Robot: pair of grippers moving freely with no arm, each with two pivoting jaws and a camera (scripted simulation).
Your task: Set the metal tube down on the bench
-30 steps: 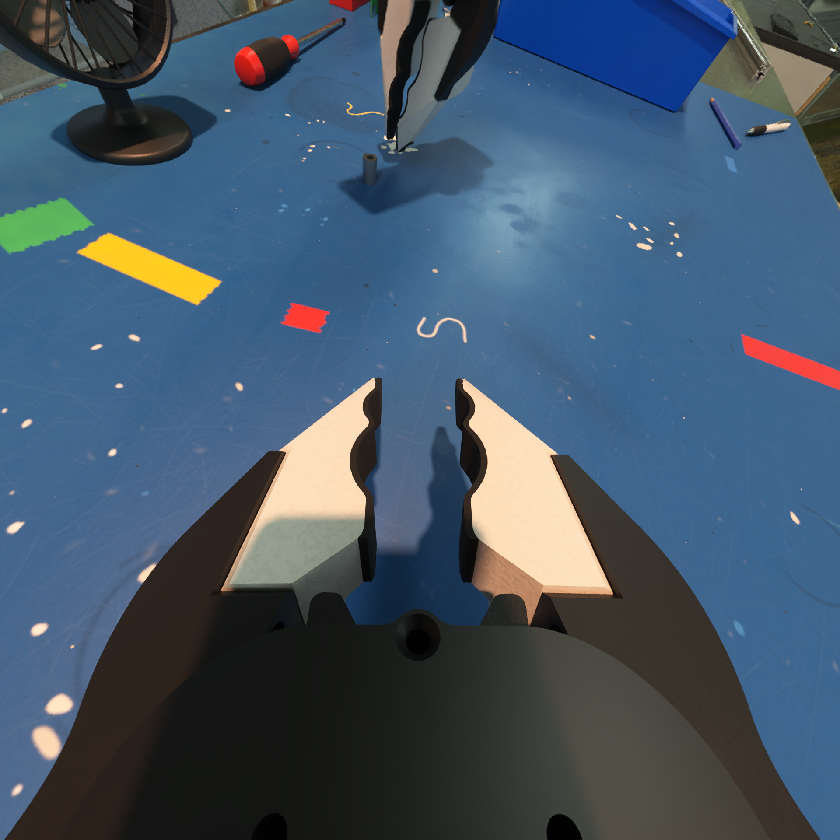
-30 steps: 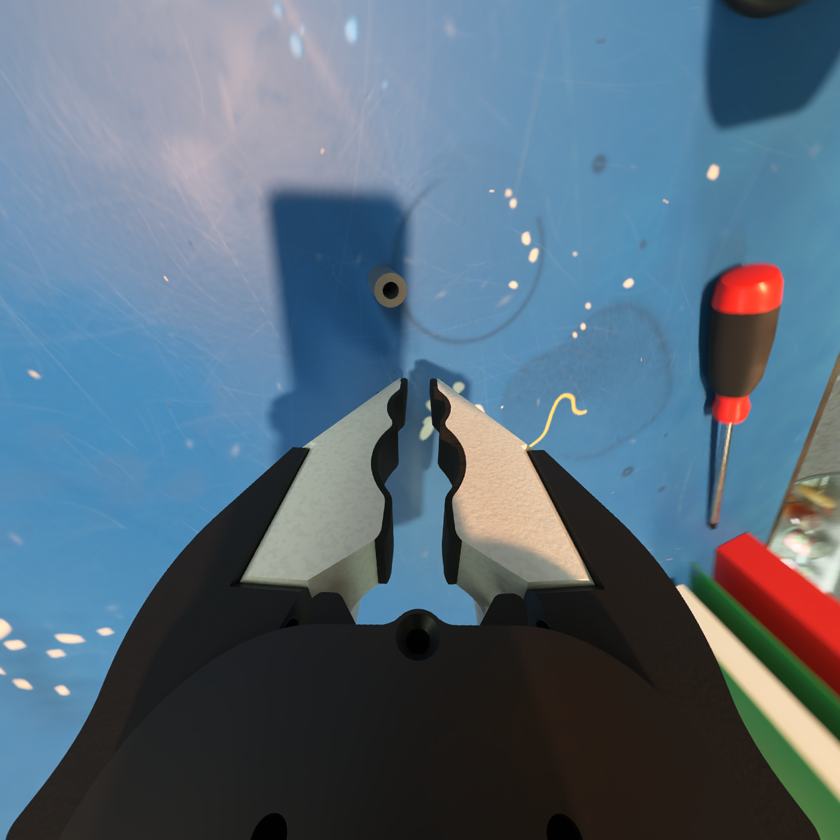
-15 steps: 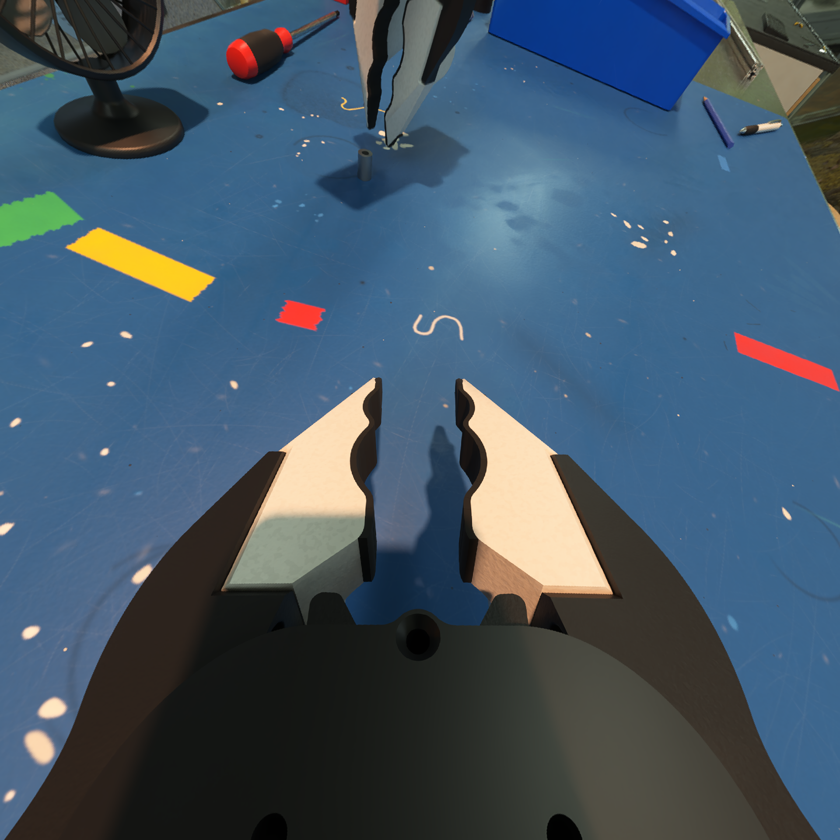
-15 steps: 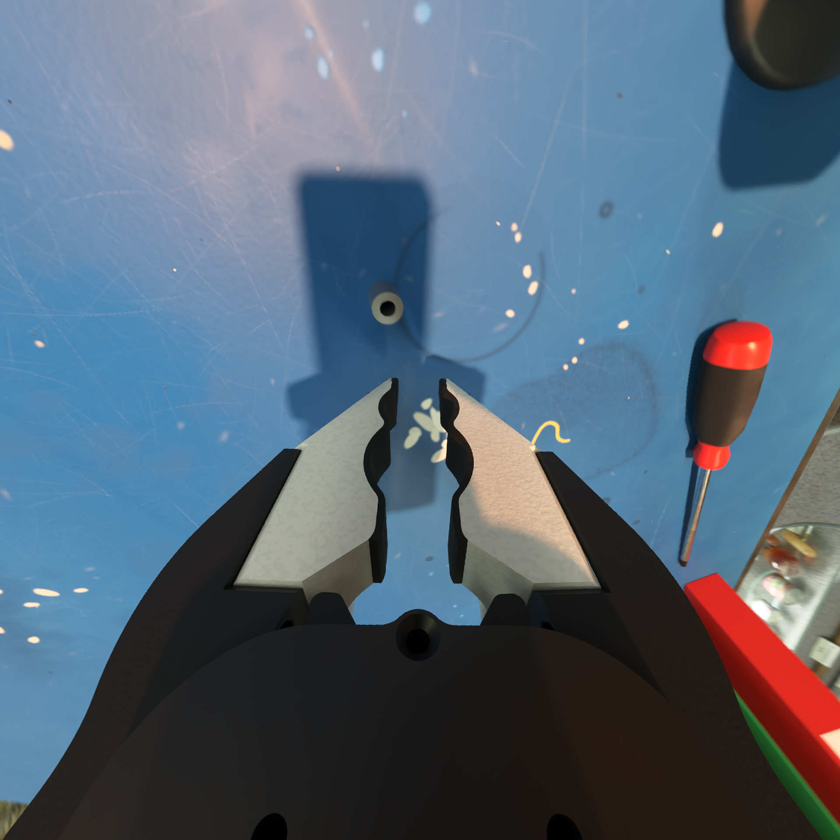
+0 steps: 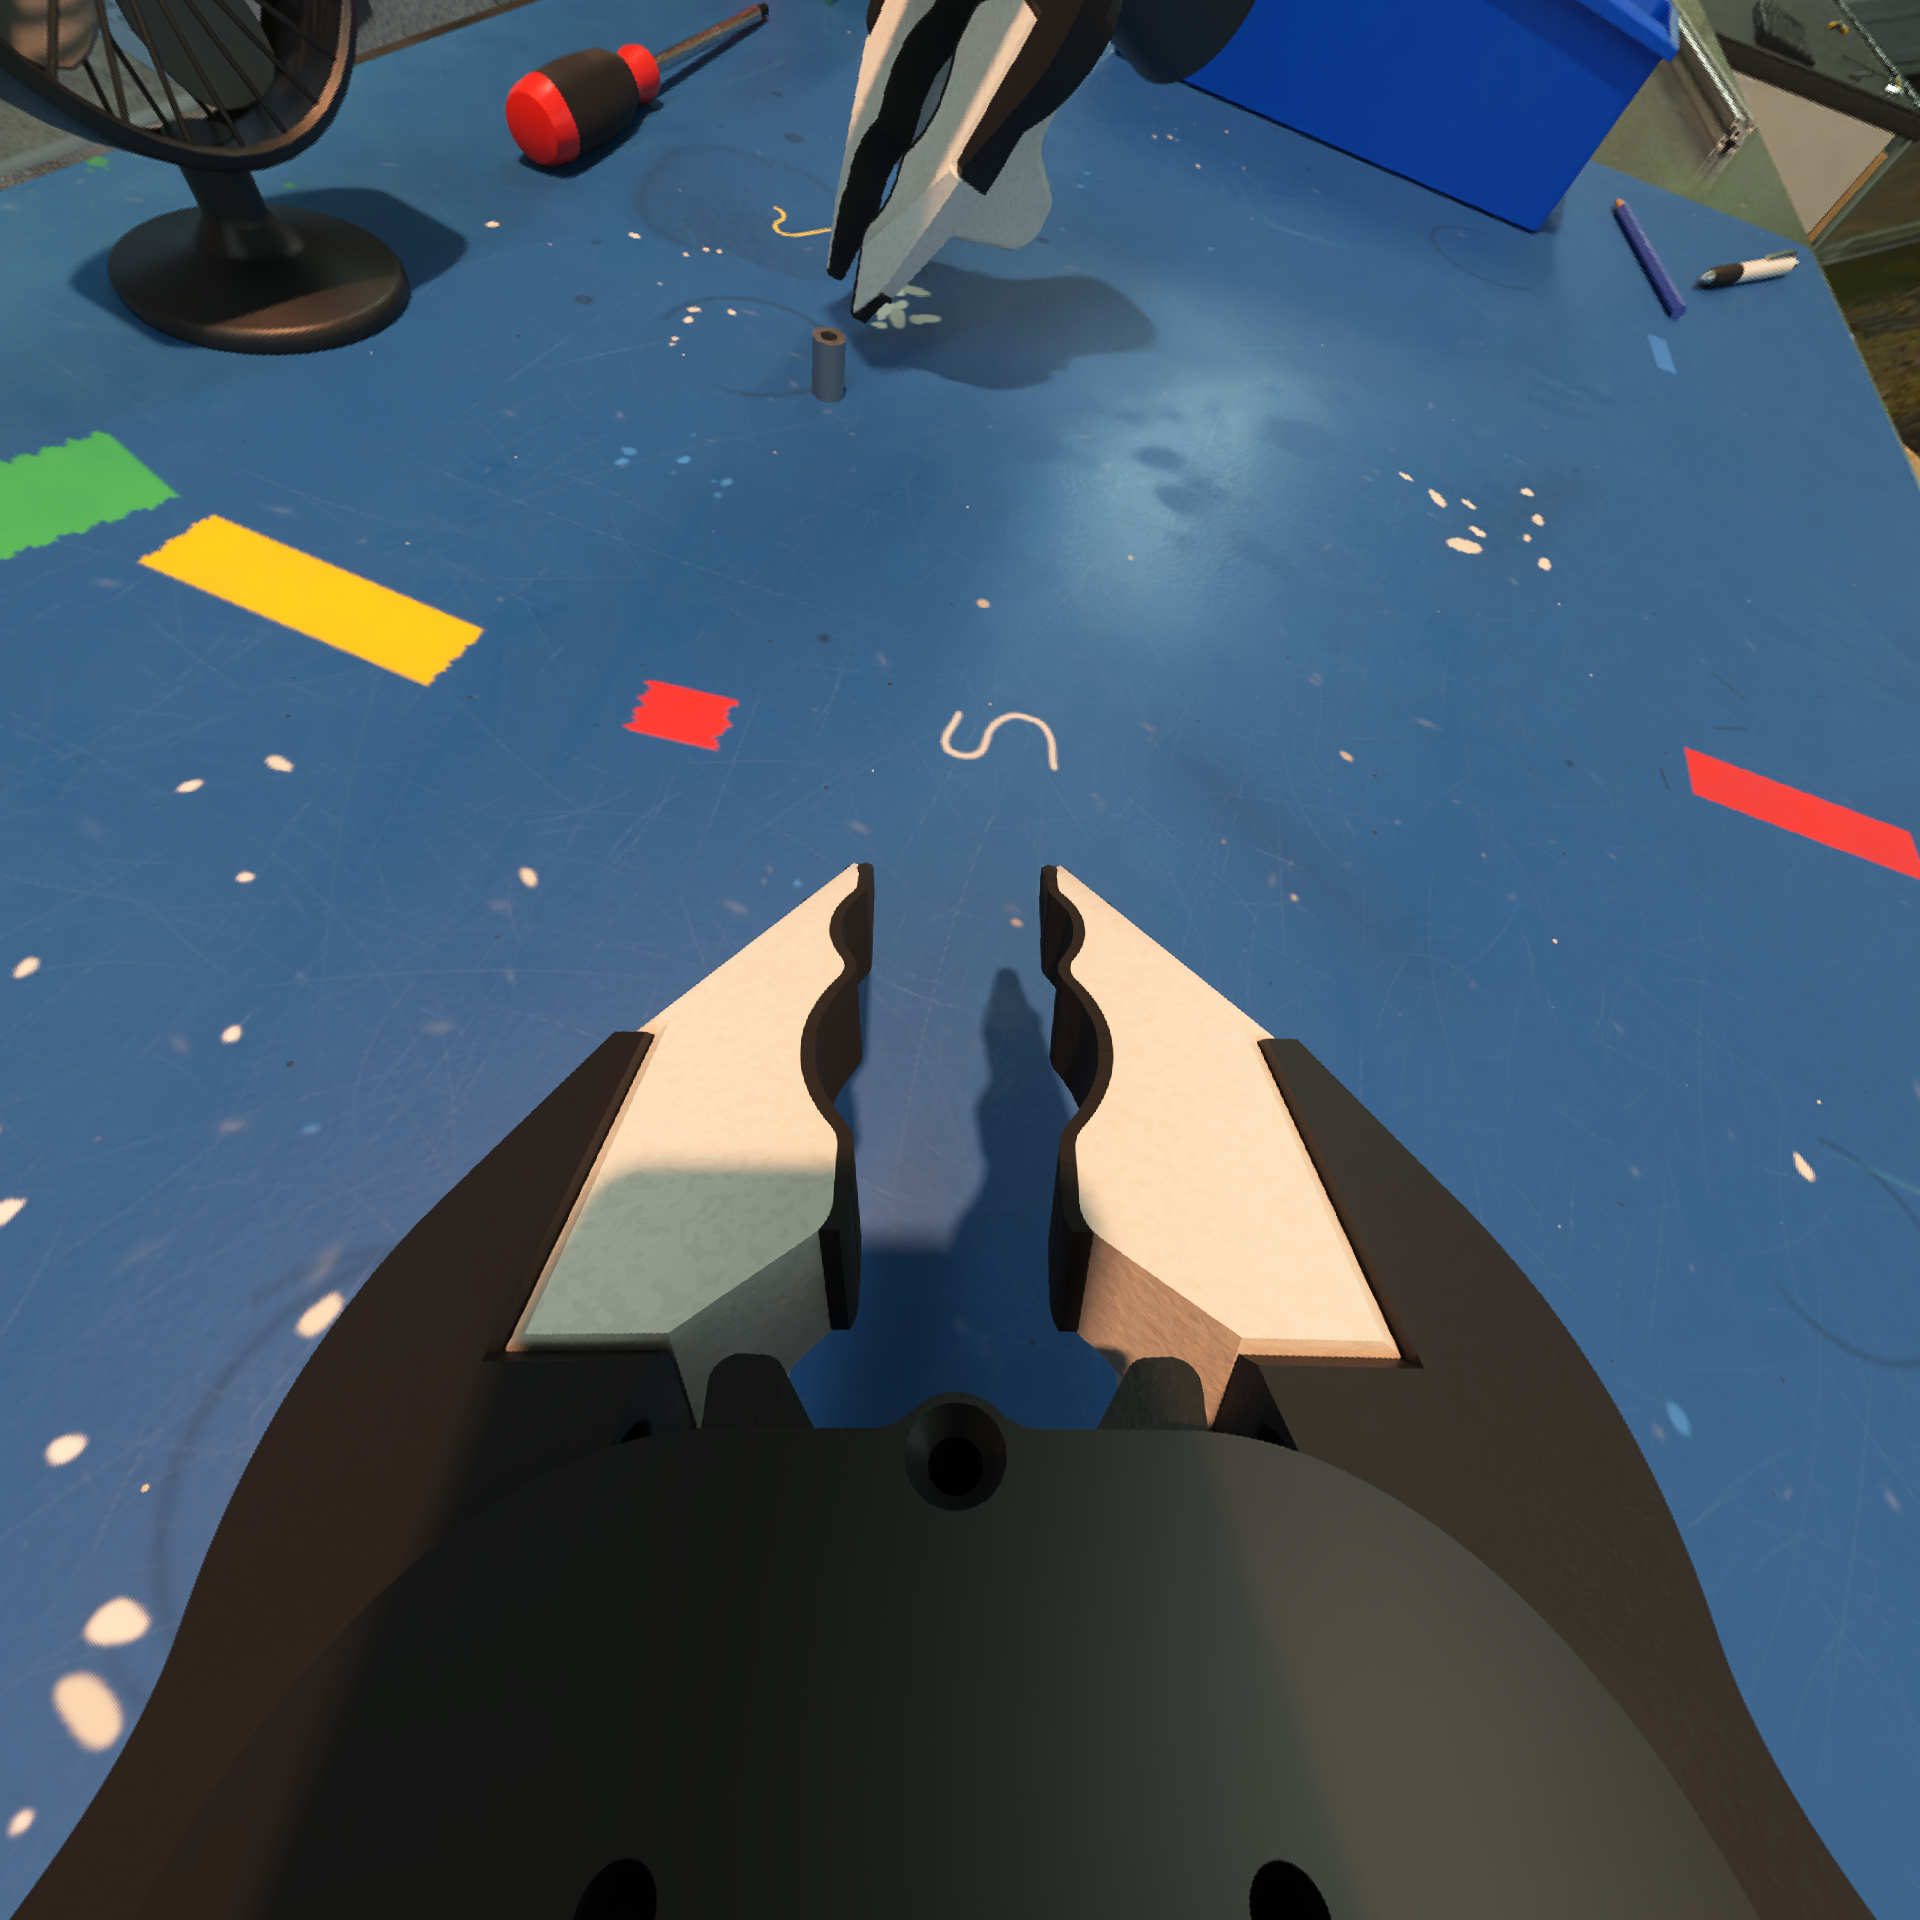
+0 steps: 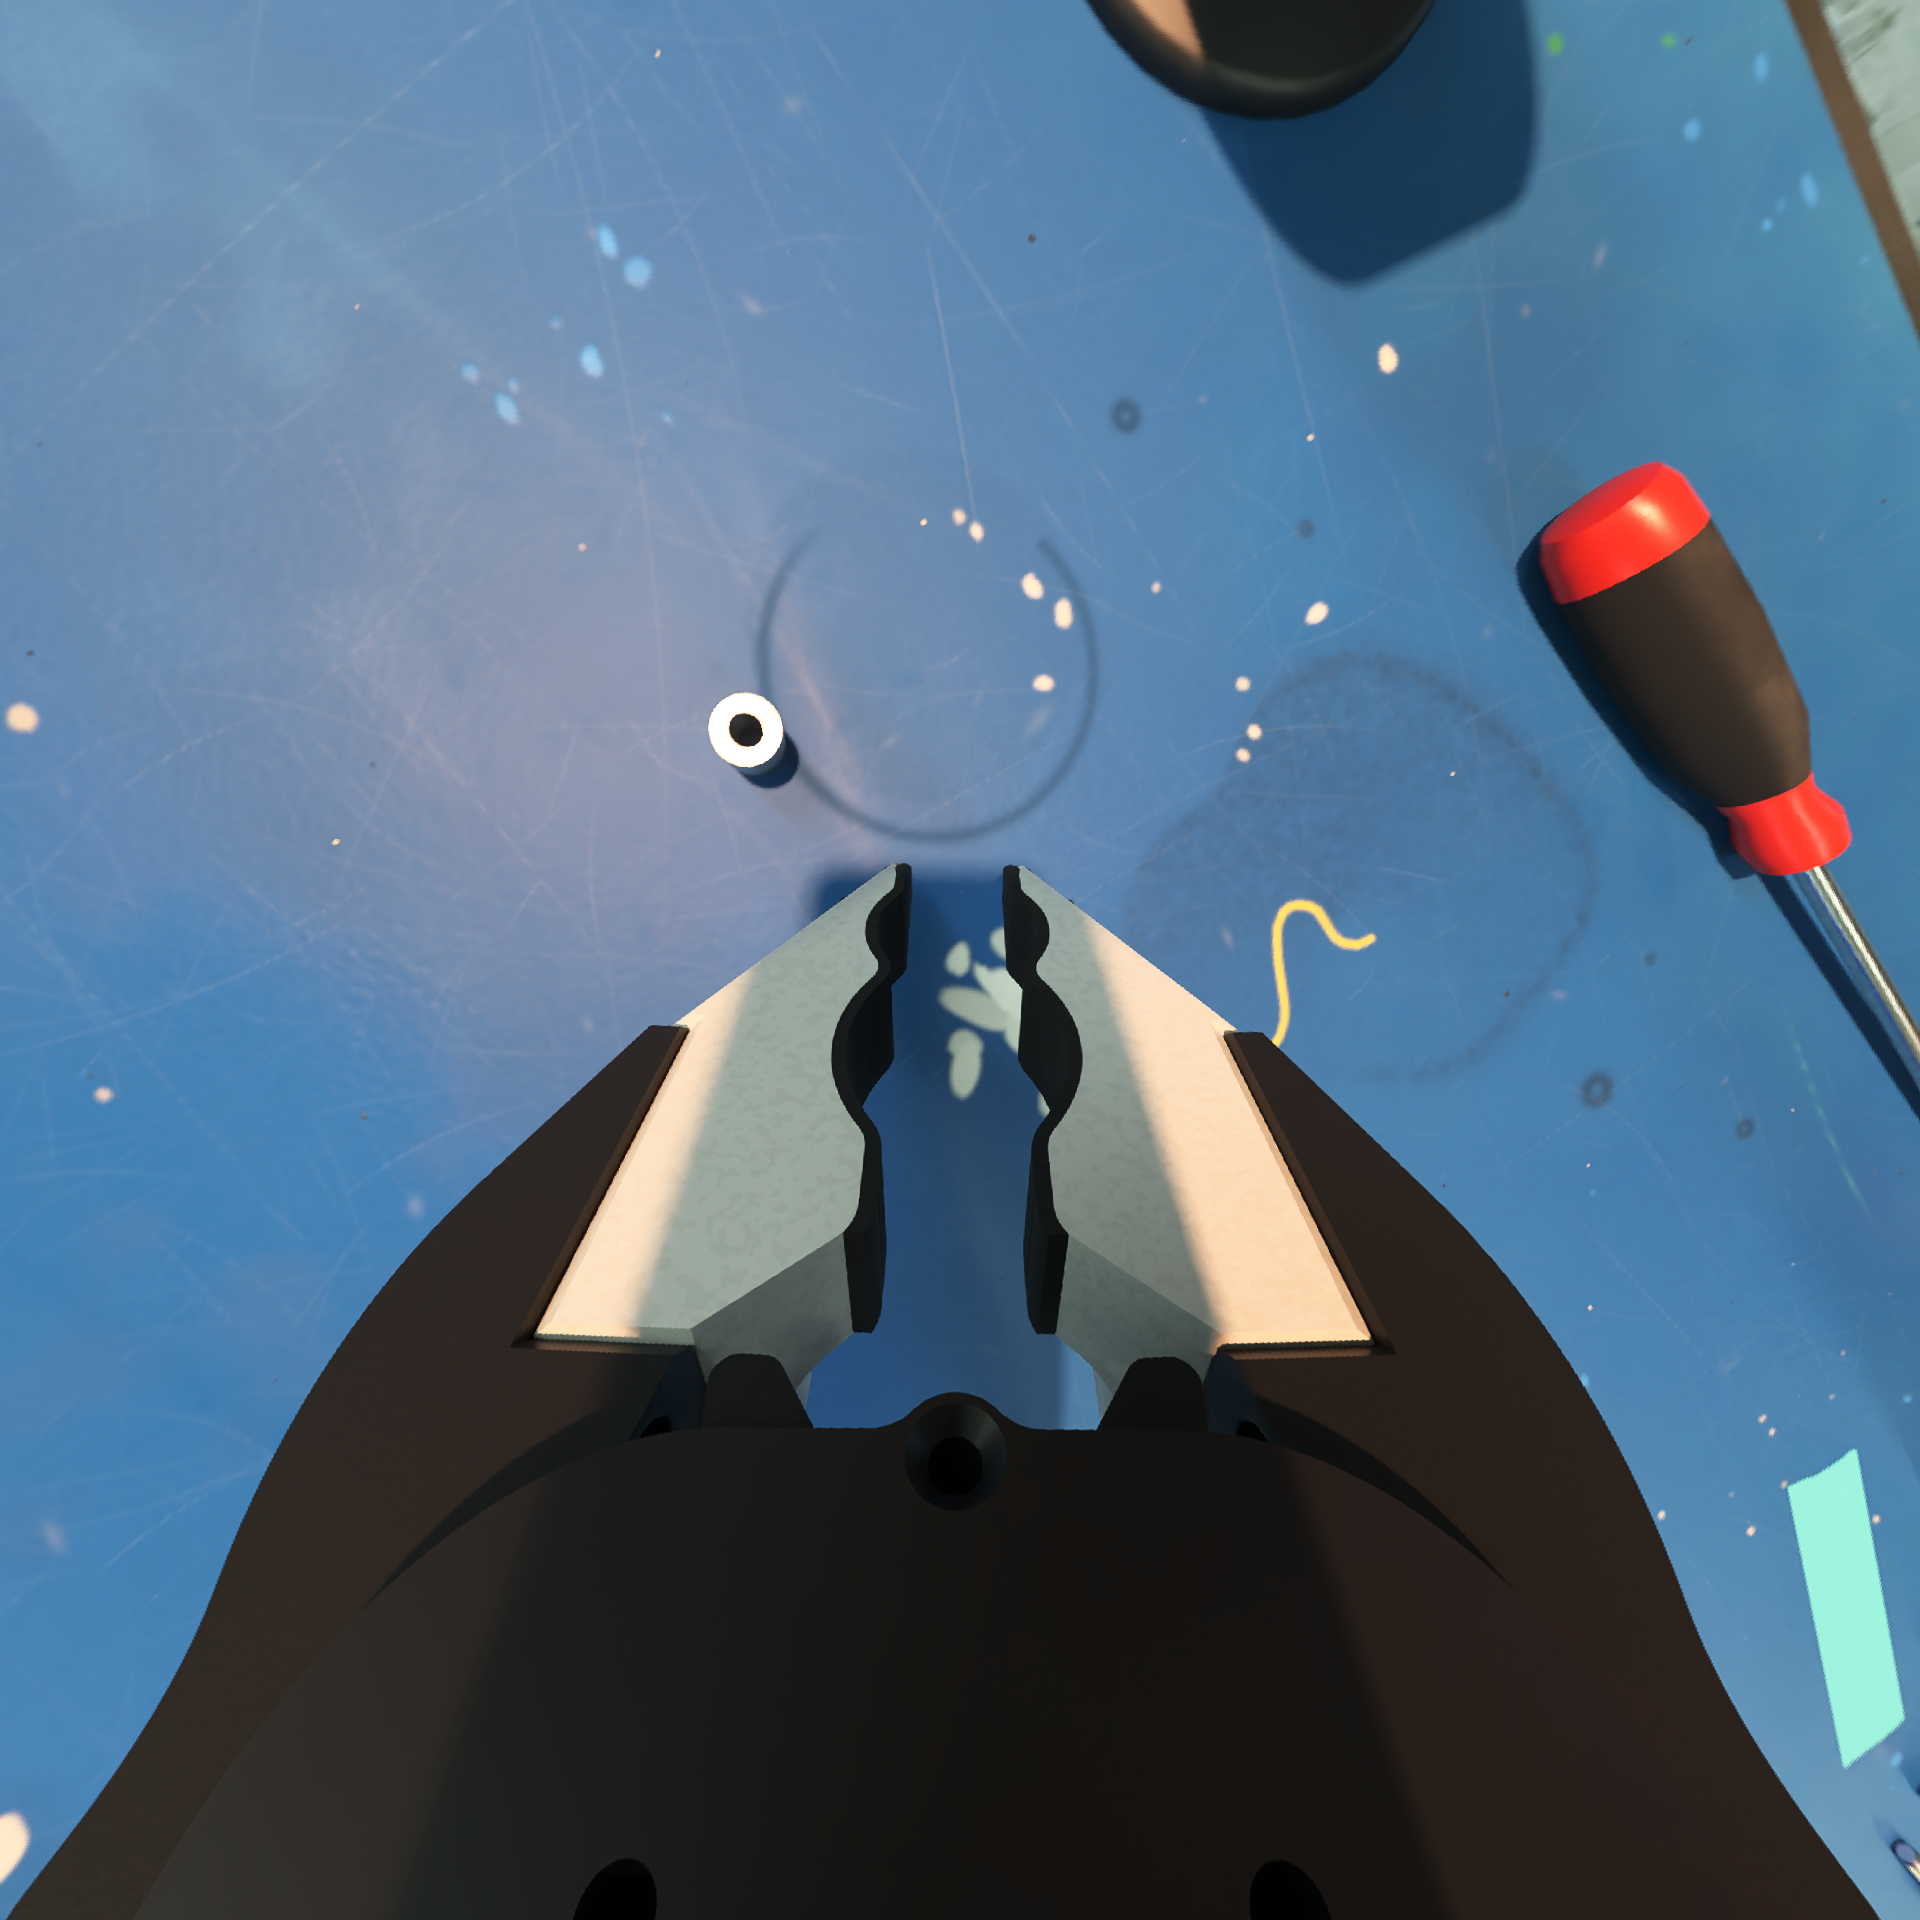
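On the left, the fan [image 5: 218, 208] stands at the far corner of the blue bench [image 5: 1247, 644], with the screwdriver [image 5: 592, 94] lying beside it. The metal tube [image 5: 828, 364] stands upright on the bench, free of both grippers. Just right of it, the right gripper [image 5: 857, 286] points steeply down, its tips close above the surface, jaws parted and empty. The left gripper [image 5: 956, 883] hovers low and well apart, angled forward, fingers spread, holding nothing.
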